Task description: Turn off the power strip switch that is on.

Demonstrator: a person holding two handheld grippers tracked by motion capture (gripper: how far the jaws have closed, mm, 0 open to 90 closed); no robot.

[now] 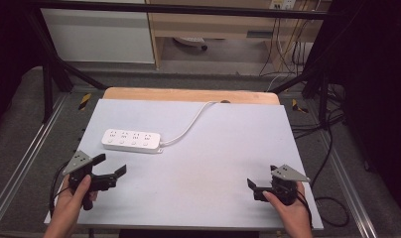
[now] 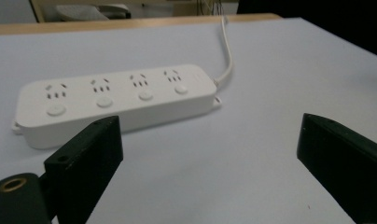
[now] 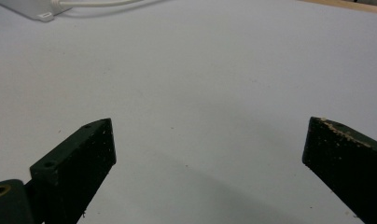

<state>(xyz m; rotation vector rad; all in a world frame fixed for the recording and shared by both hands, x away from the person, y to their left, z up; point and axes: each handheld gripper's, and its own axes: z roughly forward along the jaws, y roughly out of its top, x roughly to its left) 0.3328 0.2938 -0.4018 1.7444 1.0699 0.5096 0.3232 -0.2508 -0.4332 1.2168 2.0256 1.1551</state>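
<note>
White power strip [image 1: 131, 140] is lying flat on the table's [image 1: 213, 163] left half, cord [image 1: 188, 124] trailing back | left gripper [image 1: 109, 166] is hovering near it, jaws wide, empty | right gripper [image 1: 260, 186] is gaping empty, well apart | likely rigid, light, smooth plastic; pinching across its narrow sides looks best

A white power strip [image 1: 131, 140] lies on the pale table [image 1: 213, 168]
</note>
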